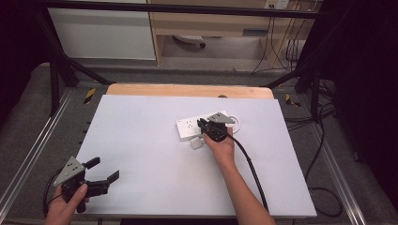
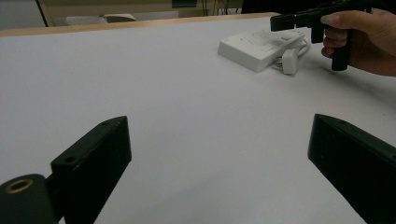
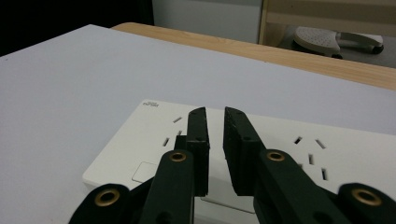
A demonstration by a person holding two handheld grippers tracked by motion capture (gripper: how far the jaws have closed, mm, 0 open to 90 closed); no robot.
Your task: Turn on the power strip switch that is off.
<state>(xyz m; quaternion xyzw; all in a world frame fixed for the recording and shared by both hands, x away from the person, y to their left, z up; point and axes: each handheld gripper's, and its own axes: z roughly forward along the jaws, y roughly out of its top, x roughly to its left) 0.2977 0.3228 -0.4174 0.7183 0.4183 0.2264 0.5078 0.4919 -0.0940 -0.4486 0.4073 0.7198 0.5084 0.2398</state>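
Looking down from the high view, I have my right claw [image 1: 205, 125] poised over the white power strip [image 1: 190, 126], which lies near the middle of the grey table [image 1: 141, 154], slightly toward the far right; its long axis runs roughly left to right across the table, tilted a little; a small white plug [image 1: 196, 143] sits just beside its near edge, with a loop of white cord [image 1: 236, 124] at its right end. My right hand [image 1: 220, 147] is by far the nearer one; the left claw [image 1: 104, 176] hangs well apart at the near left corner, aimed across the table toward the strip.

In the right gripper view the claw [image 3: 215, 128] is nearly together, a narrow gap left between the jaws, nothing held in it; the strip [image 3: 140, 154] lies directly below and ahead, its socket slots to either side of the tips; whether the tips touch its top I cannot tell. In the left gripper view the left jaws stand wide apart over bare table, holding nothing. I judge the next move to be the right claw's, downward or toward the plug.
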